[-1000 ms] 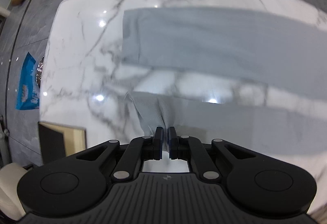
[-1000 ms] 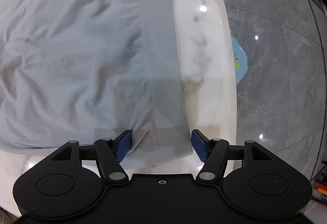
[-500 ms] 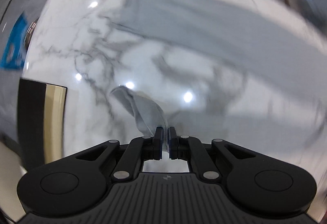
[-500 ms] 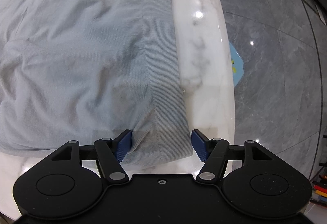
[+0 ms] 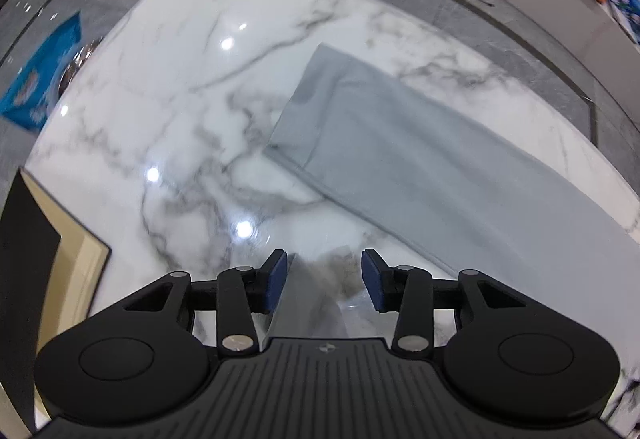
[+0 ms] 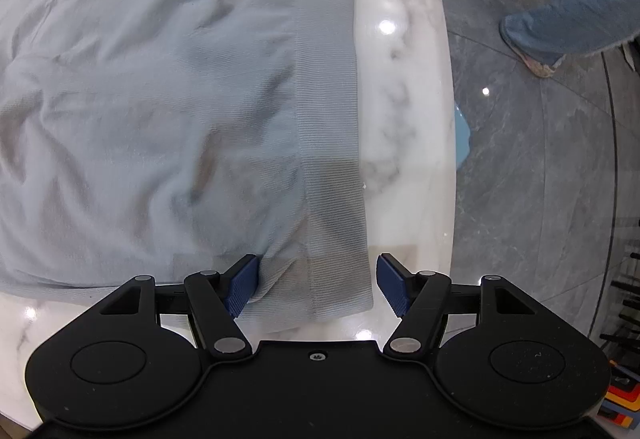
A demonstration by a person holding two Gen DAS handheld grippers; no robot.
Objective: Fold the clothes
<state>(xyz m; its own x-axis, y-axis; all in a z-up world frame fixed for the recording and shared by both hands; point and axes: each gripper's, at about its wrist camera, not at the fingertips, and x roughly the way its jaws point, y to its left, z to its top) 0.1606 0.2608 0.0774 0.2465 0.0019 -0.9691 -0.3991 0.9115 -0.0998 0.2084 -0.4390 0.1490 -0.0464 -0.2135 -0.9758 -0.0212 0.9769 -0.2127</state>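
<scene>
The grey pants [image 5: 420, 159] lie flat on the white marble table [image 5: 180, 111]. In the left wrist view one long leg runs from the middle of the table out to about 4 o'clock. Its end sits at about 12 o'clock from the left gripper [image 5: 324, 279], well apart from it.

A second bit of grey cloth [image 5: 308, 299] lies right between the left gripper's blue pads [image 5: 276, 279]. The jaws are opening. The pads do not press on the cloth, so the cloth is let go.

In the right wrist view the wide top of the pants [image 6: 160, 99] is wrinkled and fills the left side. The ribbed waistband [image 6: 332, 119] runs from 12 o'clock straight down to the right gripper [image 6: 316, 287]. The band's corner lies between the jaws, which stand wide apart. The left pad [image 6: 242, 285] is just beside the cloth, maybe touching it, and the right pad [image 6: 394, 289] is clear of it. Nothing is being squeezed.

A person's jeans leg and shoe [image 6: 560, 31] show on the grey floor [image 6: 540, 199] at about 2 o'clock. A blue packet [image 5: 36, 87] lies on the floor at 10 o'clock in the left wrist view.
</scene>
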